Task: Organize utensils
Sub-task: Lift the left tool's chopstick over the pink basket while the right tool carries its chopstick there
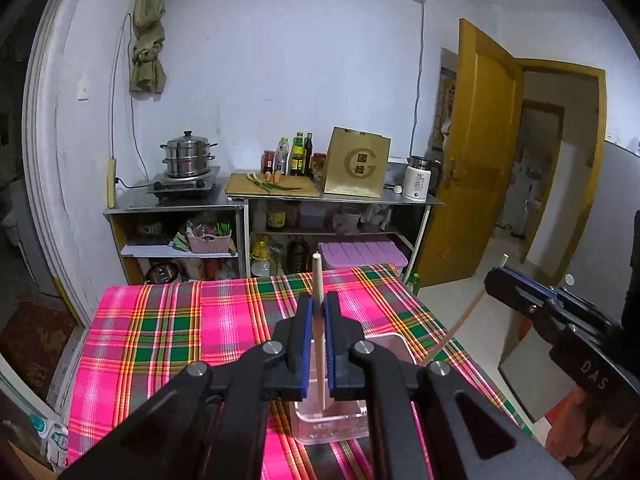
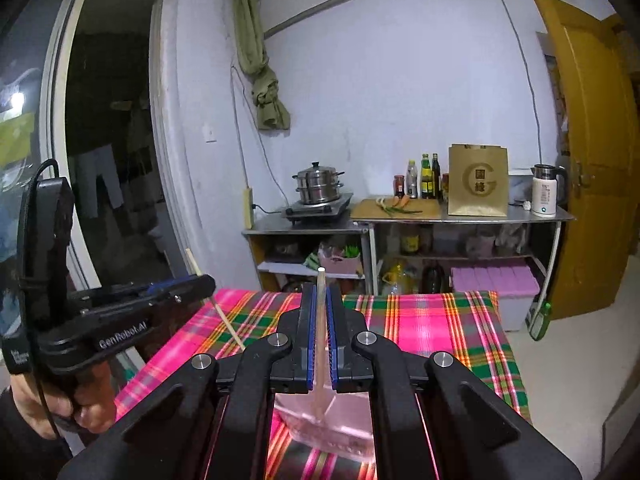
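Note:
My left gripper (image 1: pixel 319 300) is shut on a pale wooden chopstick (image 1: pixel 318 320) that stands nearly upright, its lower end inside a clear plastic box (image 1: pixel 332 420) on the plaid tablecloth (image 1: pixel 180 320). My right gripper (image 2: pixel 320 296) is shut on a second chopstick (image 2: pixel 320 340), whose lower end also reaches into the clear box (image 2: pixel 332 428). In the left wrist view the right gripper (image 1: pixel 496 276) shows at the right with its slanted chopstick (image 1: pixel 464 316). In the right wrist view the left gripper (image 2: pixel 204 280) shows at the left with its chopstick (image 2: pixel 224 316).
Behind the table stand steel shelves (image 1: pixel 336 200) with a steamer pot (image 1: pixel 187 156), bottles, a cutting board (image 1: pixel 272 186), a paper bag (image 1: pixel 357 164) and a kettle (image 1: pixel 418 178). A purple bin (image 1: pixel 362 254) sits on the floor. An open yellow door (image 1: pixel 480 152) is at the right.

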The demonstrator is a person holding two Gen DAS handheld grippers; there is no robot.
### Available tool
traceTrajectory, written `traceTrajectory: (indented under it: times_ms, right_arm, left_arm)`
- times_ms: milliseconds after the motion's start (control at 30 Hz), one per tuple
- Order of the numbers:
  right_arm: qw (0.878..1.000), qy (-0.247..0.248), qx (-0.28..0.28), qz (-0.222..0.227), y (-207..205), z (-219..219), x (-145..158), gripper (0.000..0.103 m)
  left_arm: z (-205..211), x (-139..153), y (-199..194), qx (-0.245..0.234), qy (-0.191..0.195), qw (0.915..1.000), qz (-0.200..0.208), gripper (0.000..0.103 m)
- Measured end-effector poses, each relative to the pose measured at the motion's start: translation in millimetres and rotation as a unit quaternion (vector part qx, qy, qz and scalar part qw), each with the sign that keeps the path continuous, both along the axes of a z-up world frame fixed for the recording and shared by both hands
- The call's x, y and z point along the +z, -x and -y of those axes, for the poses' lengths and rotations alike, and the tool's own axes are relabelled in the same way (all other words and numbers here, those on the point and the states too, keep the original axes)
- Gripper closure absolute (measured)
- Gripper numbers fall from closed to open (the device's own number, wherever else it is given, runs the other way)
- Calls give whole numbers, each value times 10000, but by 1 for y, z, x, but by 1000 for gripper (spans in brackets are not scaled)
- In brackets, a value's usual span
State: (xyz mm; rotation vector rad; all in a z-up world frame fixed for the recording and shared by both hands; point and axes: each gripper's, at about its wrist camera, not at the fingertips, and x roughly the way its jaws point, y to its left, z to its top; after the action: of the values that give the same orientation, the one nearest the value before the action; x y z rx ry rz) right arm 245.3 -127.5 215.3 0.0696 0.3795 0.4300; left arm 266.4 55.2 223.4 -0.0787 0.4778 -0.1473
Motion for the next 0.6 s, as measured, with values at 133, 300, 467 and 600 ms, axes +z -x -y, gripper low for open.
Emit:
traceTrajectory:
  times_ms: [133, 300, 467, 600]
  right_arm:
    - [10000, -7, 37, -74, -17, -8, -12, 98]
    - [9996, -11, 66, -262, -33, -15, -36, 98]
    - [9984, 54, 67, -558, -49, -19, -64, 98]
    - [9970, 96, 43, -771, -57, -21, -81, 98]
  left_arm:
    - [-1, -14, -13, -2, 29, 10000, -83, 97]
    - [-5, -38, -28, -7, 65, 9996, -273, 96]
    - [-8, -63, -41, 28, 104, 9986, -521, 96]
    - [-10, -78, -47, 31, 139, 9975, -686, 96]
